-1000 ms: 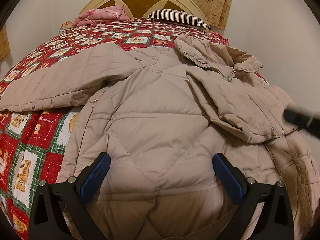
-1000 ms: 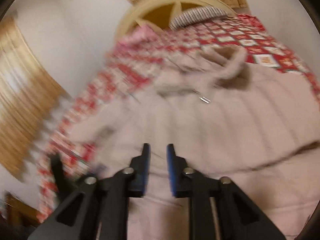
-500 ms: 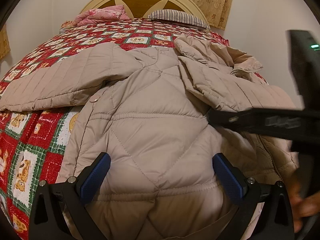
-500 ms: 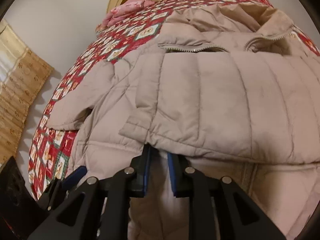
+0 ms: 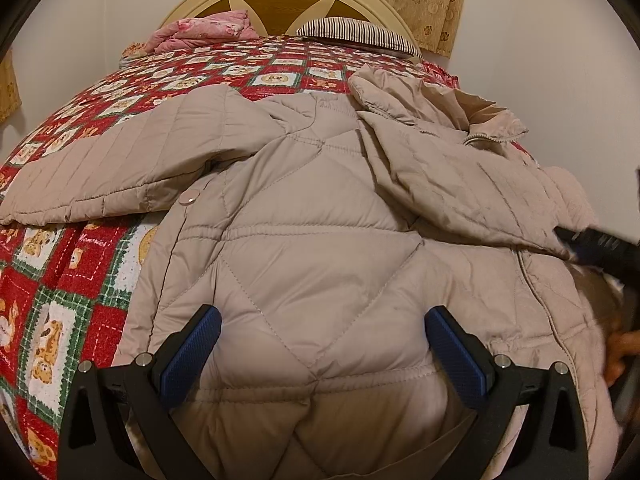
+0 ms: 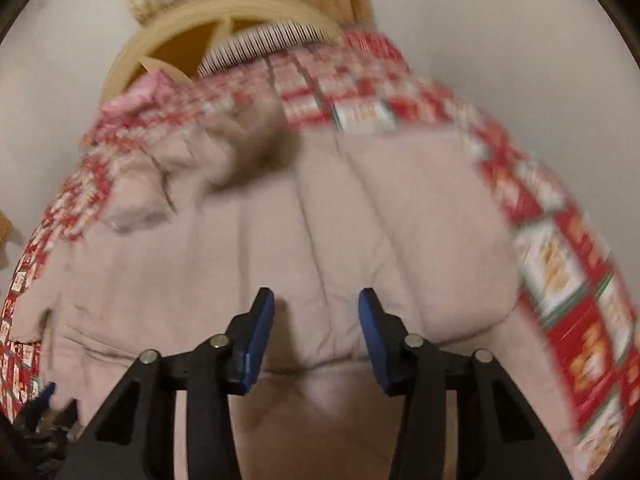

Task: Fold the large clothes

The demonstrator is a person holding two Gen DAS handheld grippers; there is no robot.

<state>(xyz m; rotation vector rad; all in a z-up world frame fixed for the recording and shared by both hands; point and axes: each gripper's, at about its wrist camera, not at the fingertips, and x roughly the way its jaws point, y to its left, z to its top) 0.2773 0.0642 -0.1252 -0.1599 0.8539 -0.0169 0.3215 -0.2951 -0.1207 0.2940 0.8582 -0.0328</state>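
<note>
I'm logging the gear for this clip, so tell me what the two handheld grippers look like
Both match. The left gripper and right gripper each have two black angular plastic fingers with triangular cut-outs, silver pivot bolts, and ribbed blue pads on the inner faces. No cables or printed markings show, and no sleeve is visible.

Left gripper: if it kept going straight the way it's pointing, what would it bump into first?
Most likely the puffy beige coat spread on the bed. The left gripper points down at its quilted back with open jaws, and nothing else lies between; how far off is unclear.

Beige quilted jacket (image 5: 320, 264) lies spread flat, one sleeve folded across.
</note>
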